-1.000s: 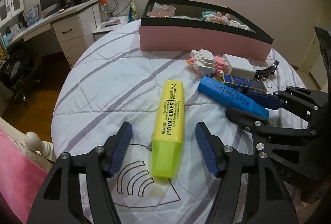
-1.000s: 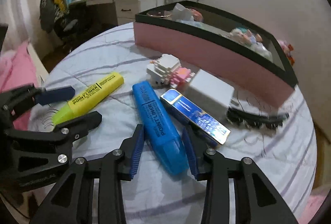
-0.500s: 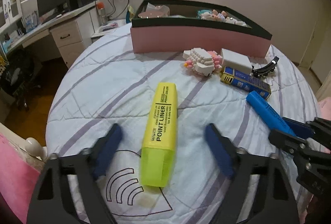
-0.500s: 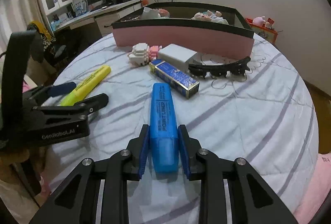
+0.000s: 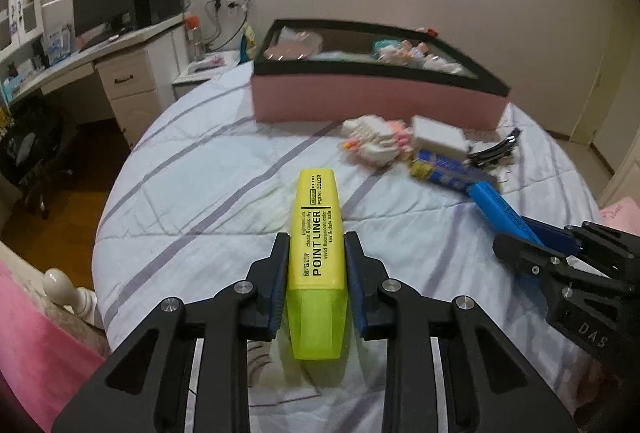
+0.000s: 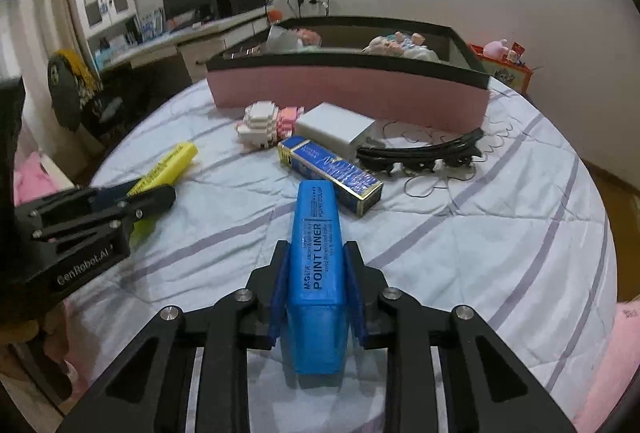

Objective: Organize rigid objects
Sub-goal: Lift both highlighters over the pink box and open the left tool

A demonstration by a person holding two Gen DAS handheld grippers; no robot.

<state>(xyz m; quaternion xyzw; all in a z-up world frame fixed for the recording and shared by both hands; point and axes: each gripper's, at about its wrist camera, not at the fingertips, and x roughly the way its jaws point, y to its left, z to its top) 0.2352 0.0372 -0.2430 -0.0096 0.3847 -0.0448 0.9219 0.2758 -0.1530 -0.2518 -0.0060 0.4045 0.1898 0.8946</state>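
A yellow highlighter lies lengthwise on the striped quilt, and my left gripper is shut on its sides near the cap end. A blue highlighter sits between the pads of my right gripper, which is shut on it. In the left wrist view the right gripper with the blue highlighter is at the right. In the right wrist view the left gripper and the yellow highlighter are at the left. A pink box with a black rim stands at the far side.
Before the pink box lie a white-and-pink block toy, a white adapter, a blue-and-gold carton and a black hair clip. The quilt drops off at the left toward a desk and floor.
My left gripper's jaws closed from wide apart onto the yellow highlighter. My right gripper tightened on the blue highlighter and drew it away from the carton, turning it straight.
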